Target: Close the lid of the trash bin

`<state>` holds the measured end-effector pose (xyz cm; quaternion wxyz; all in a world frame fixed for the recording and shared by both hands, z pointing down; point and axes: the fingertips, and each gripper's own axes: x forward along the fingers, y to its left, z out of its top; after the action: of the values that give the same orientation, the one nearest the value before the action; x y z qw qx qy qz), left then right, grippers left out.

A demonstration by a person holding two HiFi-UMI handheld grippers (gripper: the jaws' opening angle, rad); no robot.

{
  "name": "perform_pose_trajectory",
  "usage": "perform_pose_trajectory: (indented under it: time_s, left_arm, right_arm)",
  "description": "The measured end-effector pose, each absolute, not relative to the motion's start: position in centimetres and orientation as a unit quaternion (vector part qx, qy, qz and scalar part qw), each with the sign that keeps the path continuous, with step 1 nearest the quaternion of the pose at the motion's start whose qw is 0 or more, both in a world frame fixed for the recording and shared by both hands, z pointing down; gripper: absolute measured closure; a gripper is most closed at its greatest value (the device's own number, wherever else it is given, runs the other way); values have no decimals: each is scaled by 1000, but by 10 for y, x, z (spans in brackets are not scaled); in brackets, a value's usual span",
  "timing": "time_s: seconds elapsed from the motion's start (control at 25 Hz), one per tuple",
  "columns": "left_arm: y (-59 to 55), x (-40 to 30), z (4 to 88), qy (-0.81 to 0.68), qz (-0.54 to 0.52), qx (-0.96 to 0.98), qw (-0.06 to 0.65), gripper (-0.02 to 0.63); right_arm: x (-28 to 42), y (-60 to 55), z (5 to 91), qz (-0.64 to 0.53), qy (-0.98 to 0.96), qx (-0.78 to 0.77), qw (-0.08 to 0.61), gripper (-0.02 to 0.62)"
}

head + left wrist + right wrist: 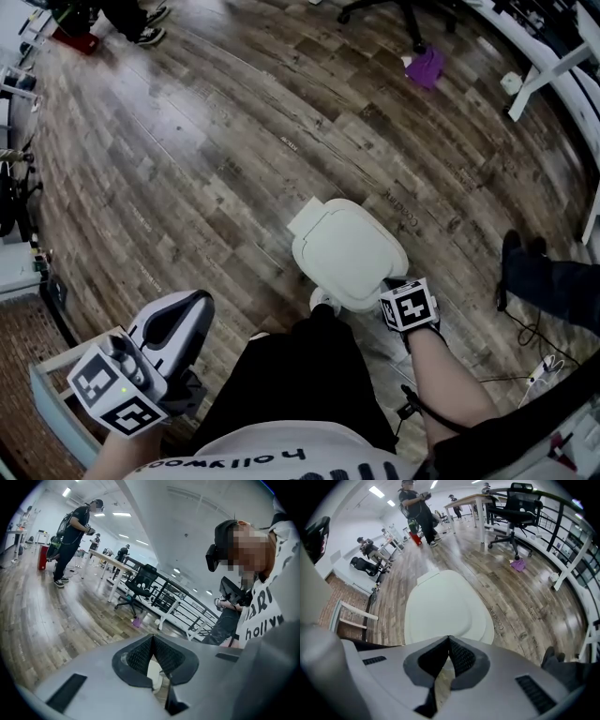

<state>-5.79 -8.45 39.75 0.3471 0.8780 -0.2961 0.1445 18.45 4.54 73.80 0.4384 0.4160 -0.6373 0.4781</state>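
The right gripper has its jaws together at the tips and holds nothing. The white trash bin stands directly ahead of it, just beside the tips, with its lid lying flat down. The left gripper, jaws likewise together and empty, is well apart from the bin.

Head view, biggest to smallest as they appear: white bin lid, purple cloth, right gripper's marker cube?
1. Rounded white plastic trash bin lid
2. Black-and-white marker cube on the right gripper
3. Crumpled purple cloth
Cube and cloth look close; the cube is nearer the camera.
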Motion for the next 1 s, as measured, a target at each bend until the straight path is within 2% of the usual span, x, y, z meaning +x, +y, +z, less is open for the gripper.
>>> perform_pose_trajectory:
  time_s: [0.64,1.0]
  left_arm:
    - [-83,-43,414,-282,162,885,334,598]
    - [-83,-49,403,-278,150,895,316,598]
  right_arm:
    - [187,54,777,457,-607,378,529,588]
    - [189,56,777,495,-585,392,509,588]
